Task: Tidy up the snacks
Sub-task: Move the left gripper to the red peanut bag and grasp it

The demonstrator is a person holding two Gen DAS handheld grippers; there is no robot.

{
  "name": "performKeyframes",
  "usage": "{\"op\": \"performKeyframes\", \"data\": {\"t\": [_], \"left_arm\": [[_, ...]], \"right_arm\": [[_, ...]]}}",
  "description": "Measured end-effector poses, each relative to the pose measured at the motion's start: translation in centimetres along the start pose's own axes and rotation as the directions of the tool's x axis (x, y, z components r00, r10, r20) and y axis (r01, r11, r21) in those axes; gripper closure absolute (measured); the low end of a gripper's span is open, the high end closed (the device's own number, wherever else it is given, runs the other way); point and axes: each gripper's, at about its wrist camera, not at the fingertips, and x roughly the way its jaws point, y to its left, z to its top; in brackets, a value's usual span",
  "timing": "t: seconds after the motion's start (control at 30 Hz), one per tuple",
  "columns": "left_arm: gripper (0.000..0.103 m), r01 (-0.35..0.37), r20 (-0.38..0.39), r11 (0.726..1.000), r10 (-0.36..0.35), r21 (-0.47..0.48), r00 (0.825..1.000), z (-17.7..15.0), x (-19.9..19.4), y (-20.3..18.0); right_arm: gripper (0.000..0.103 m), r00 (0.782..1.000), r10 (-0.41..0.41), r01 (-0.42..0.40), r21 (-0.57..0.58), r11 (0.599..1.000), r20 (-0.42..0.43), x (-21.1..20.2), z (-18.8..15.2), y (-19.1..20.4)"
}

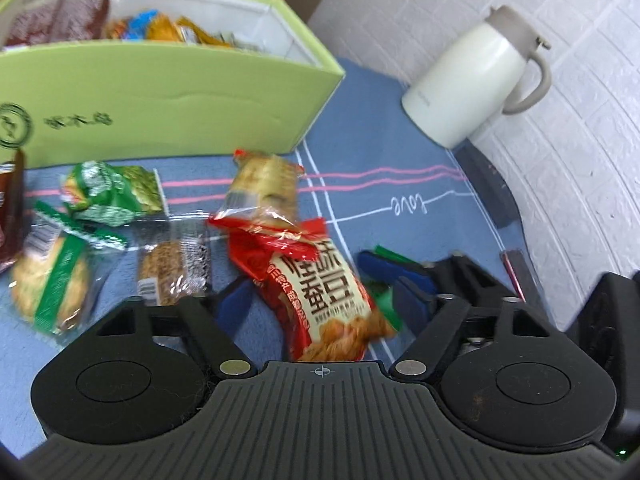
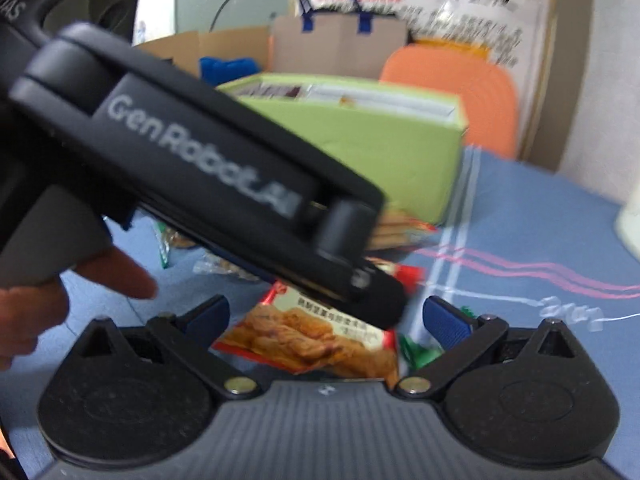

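A red snack packet lies on the blue cloth between the blue pads of my open left gripper. In the right wrist view the same packet lies between the pads of my open right gripper, with the left gripper's black body above it. More snacks lie loose: a tan cracker pack, a green packet, a brown bar and a round cracker pack. The green box behind holds several snacks.
A white jug stands at the right by the white wall. A small green wrapper lies by the right gripper's blue pad. Behind the box stand an orange cushion and a paper bag.
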Motion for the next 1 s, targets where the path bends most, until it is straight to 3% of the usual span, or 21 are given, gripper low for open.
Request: {"op": "performKeyframes", "data": {"t": [0.03,0.1,0.3,0.5,0.63,0.73,0.77,0.9,1.0], "left_arm": [[0.063,0.005,-0.017,1.0,-0.005,-0.001,1.0,0.1,0.4,0.2],[0.071,0.0,-0.028,1.0,0.0,0.004,1.0,-0.1,0.4,0.5],[0.072,0.009,-0.022,1.0,-0.009,0.016,1.0,-3.4,-2.0,1.0],[0.066,-0.018,0.006,0.999,0.018,0.031,1.0,-8.0,-5.9,1.3],[0.055,-0.069,0.044,0.997,0.068,0.029,0.997,-9.3,-7.6,1.9],[0.028,-0.126,0.114,0.992,0.122,0.023,0.986,-9.4,-9.3,2.3],[0.027,-0.127,0.131,0.992,0.123,0.022,0.984,-9.4,-9.6,2.4],[0.03,-0.094,0.105,0.995,0.09,0.026,0.99,-9.2,-8.9,2.5],[0.042,-0.098,0.083,0.995,0.096,0.028,0.992,-9.7,-7.8,2.6]], "right_arm": [[0.001,1.0,0.008,-0.008,-0.003,1.0,0.0,0.0,0.0,0.3],[0.001,1.0,0.0,0.0,-0.022,1.0,0.008,-0.4,-0.1,1.3],[0.001,1.0,-0.019,0.02,-0.047,0.999,0.014,-2.6,-1.7,5.6],[0.001,0.999,-0.017,0.019,-0.099,0.995,0.029,-4.6,-3.5,11.1],[0.001,0.999,-0.039,0.041,-0.065,0.997,0.034,-5.6,-3.9,11.7],[0.001,0.996,-0.077,0.076,0.036,0.996,0.05,-6.9,-4.1,10.7],[0.001,0.996,-0.069,0.066,0.063,0.996,0.048,-6.9,-4.2,10.4],[0.001,0.996,-0.082,0.079,0.079,0.994,0.04,-6.0,-3.7,10.2],[0.001,0.997,-0.072,0.069,0.099,0.993,0.027,-5.0,-3.9,10.0]]}}
